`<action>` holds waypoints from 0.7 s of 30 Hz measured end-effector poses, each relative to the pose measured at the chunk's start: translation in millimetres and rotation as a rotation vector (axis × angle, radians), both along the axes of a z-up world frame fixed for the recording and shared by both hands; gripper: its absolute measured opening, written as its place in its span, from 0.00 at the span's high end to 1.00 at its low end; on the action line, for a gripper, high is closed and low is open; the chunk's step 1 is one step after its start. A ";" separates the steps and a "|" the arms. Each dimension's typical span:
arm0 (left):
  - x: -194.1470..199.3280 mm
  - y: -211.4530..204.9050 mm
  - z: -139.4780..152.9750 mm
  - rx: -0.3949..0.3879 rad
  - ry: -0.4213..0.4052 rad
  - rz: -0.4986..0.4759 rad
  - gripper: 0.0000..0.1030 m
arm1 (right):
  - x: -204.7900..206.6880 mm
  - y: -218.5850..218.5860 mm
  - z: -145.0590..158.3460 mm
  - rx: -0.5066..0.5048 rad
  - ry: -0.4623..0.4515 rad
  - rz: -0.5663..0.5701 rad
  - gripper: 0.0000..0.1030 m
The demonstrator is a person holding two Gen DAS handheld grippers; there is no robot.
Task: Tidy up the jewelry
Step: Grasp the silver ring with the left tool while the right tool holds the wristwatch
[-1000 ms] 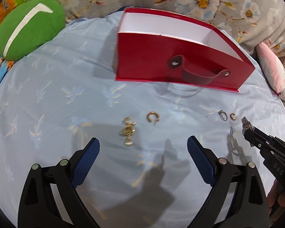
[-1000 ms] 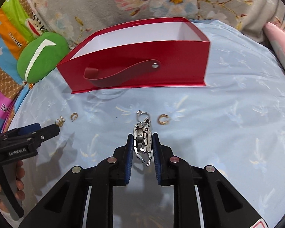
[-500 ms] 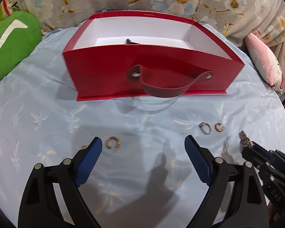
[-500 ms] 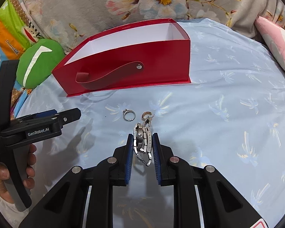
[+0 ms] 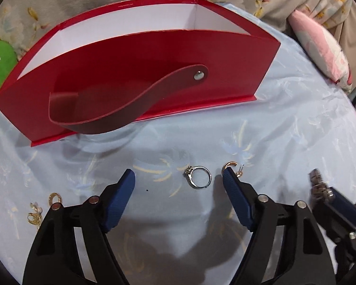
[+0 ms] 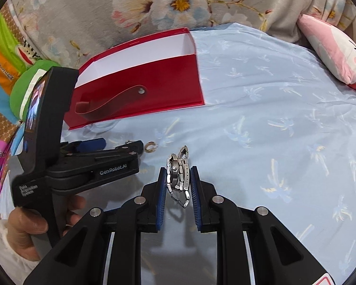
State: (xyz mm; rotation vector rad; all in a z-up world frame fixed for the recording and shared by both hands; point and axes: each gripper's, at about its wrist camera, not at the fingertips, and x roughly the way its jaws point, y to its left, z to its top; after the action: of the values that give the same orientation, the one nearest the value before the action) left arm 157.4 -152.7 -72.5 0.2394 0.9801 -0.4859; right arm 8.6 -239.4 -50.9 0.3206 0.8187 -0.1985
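A silver ring (image 5: pixel 198 177) lies on the blue cloth between the fingers of my left gripper (image 5: pixel 178 178), whose jaws are closing but do not touch it. A gold hoop earring (image 5: pixel 230 165) sits just at the right fingertip. More gold earrings (image 5: pixel 55 197) lie at the lower left. The open red box (image 5: pixel 135 71) with its strap stands beyond. My right gripper (image 6: pixel 178 169) is shut on a silver link watch (image 6: pixel 178 180), held a little above the cloth. In the right wrist view my left gripper (image 6: pixel 118 144) is at the left, near the gold hoop (image 6: pixel 150 146).
The blue patterned cloth (image 6: pixel 273 118) spreads wide to the right of the box. A pink cushion (image 6: pixel 332 47) lies at the far right, a green cushion (image 6: pixel 19 95) at the far left. Floral fabric (image 6: pixel 178 4) hangs behind. A hand (image 6: pixel 28 225) holds the left gripper.
My left gripper has travelled right across the cloth, from the gold earrings to the silver ring, and its jaws have narrowed. The right gripper still grips the watch and shifted slightly sideways.
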 end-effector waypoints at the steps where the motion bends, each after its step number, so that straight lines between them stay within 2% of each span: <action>1: -2.3 -4.0 -0.8 0.020 -0.016 0.003 0.29 | -1.8 -3.6 -0.4 0.004 0.001 -0.008 0.82; 3: -6.0 -7.8 -2.0 0.037 -0.041 0.002 0.32 | -5.1 -8.1 -0.7 0.008 -0.001 -0.016 0.82; 8: -10.6 -11.4 0.1 0.027 -0.065 -0.006 0.62 | -8.5 -16.0 -1.1 0.019 -0.007 -0.027 0.82; 10: -12.4 -9.3 0.0 0.019 -0.073 -0.009 0.66 | -9.2 -17.8 -0.6 0.025 -0.009 -0.027 0.82; 13: -11.1 -4.9 -0.1 -0.003 -0.072 -0.002 0.82 | -11.1 -19.6 0.4 0.032 -0.017 -0.029 0.82; 16: -10.8 4.3 0.5 -0.051 -0.039 -0.002 0.82 | -11.8 -20.3 1.2 0.034 -0.021 -0.033 0.82; 21: -13.6 16.4 4.7 -0.080 -0.018 0.006 0.82 | -13.0 -19.9 1.1 0.037 -0.022 -0.033 0.82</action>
State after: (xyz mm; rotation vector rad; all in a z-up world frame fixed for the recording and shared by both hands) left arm 143.7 -136.3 -67.7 0.1691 0.9415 -0.5153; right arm -4.4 -259.3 -49.8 0.3701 0.7961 -0.2104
